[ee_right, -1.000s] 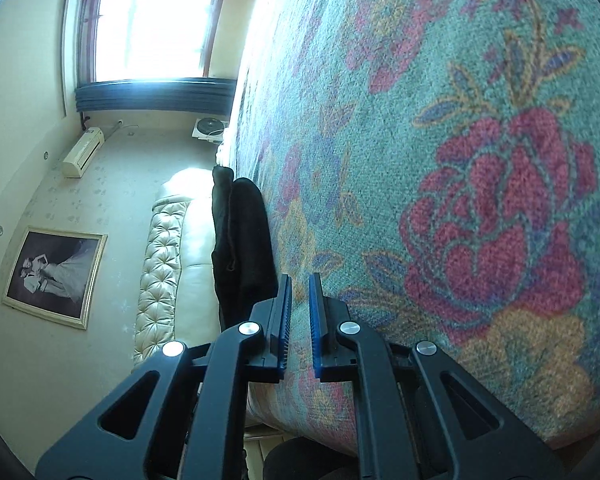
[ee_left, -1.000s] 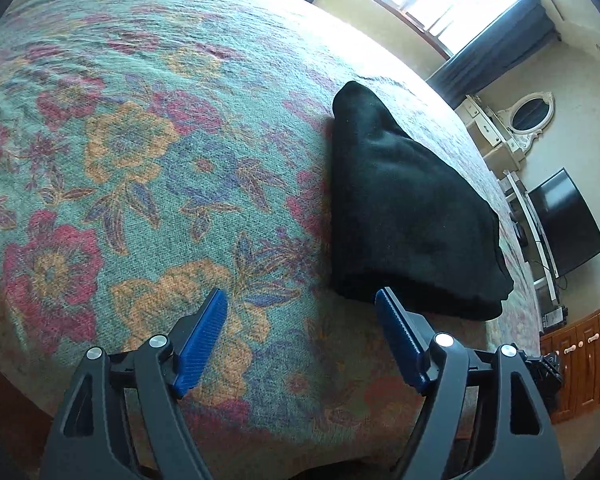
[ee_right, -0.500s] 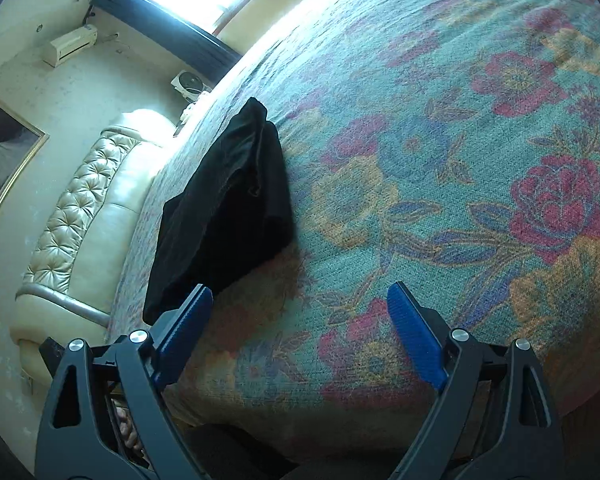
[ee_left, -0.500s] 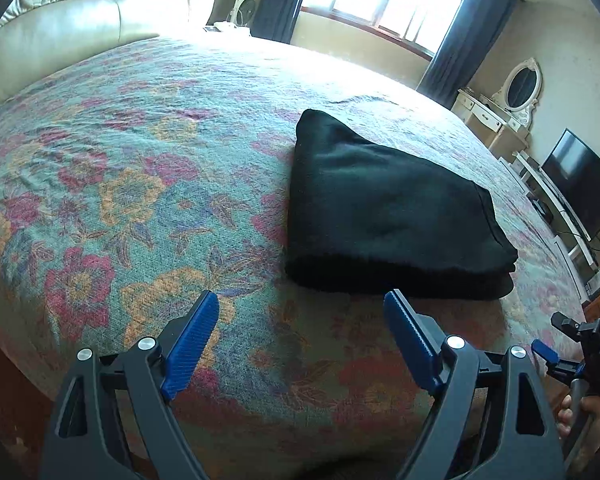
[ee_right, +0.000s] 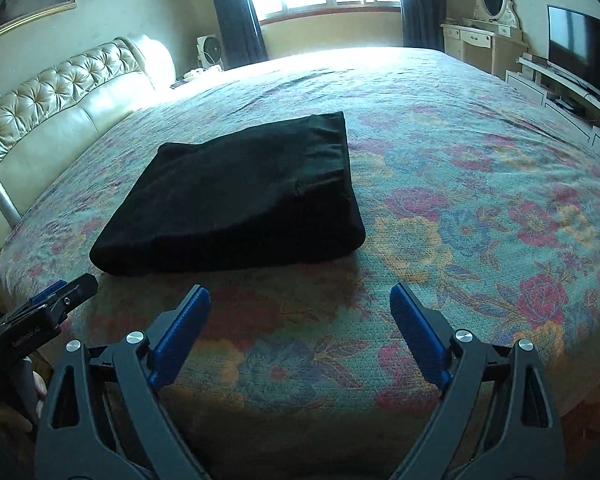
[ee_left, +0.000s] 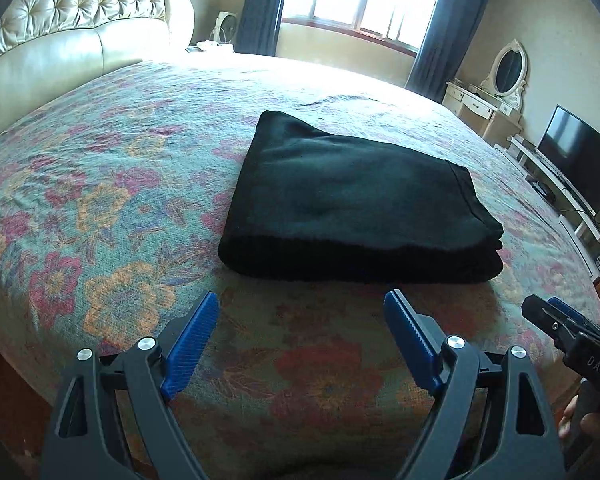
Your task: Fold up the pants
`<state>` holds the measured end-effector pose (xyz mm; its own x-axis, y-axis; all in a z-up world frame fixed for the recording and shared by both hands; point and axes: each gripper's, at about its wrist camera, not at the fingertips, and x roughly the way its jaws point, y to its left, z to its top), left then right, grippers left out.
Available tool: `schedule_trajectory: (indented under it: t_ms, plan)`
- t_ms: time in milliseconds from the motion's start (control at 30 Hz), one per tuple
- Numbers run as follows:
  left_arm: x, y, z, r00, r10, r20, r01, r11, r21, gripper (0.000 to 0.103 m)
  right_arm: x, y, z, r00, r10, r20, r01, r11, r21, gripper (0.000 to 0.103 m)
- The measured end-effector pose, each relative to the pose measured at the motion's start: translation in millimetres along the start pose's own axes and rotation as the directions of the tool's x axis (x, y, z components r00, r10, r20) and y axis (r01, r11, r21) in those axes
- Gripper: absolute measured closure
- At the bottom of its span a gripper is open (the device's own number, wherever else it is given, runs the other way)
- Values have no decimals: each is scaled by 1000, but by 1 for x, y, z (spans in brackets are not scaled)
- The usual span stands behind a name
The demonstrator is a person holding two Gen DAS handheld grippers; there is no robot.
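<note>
On the floral bed [ee_left: 112, 184] the black pants [ee_left: 352, 204] lie folded in a soft, limp, thick stack, best pinched at its layered near edge, while the left hand-held gripper [ee_left: 300, 340] and right hand-held gripper [ee_right: 300, 328] gape wide, empty, just short of it.

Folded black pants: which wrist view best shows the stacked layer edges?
Left wrist view. The folded black fabric pants turn their right end toward it, where separate stacked layers show at the near corner. The right wrist view shows the same pants flat on the floral bedspread, with a top seam but the edges merging into one dark mass.
</note>
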<state>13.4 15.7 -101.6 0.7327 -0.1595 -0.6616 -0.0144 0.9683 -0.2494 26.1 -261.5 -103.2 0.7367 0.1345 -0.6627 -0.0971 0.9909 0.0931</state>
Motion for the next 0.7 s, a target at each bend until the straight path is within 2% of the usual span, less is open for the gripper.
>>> schedule_trajectory:
  t_ms: [200, 700]
  plan:
    - [-1, -10, -3, 999, 26, 19, -27, 999, 40, 20, 0, 20, -3, 999, -42, 20, 44, 993, -105, 11]
    - [-3, -15, -7, 999, 47, 28, -48, 997, 60, 20, 3, 16, -6, 999, -50, 11, 51, 994, -98, 11]
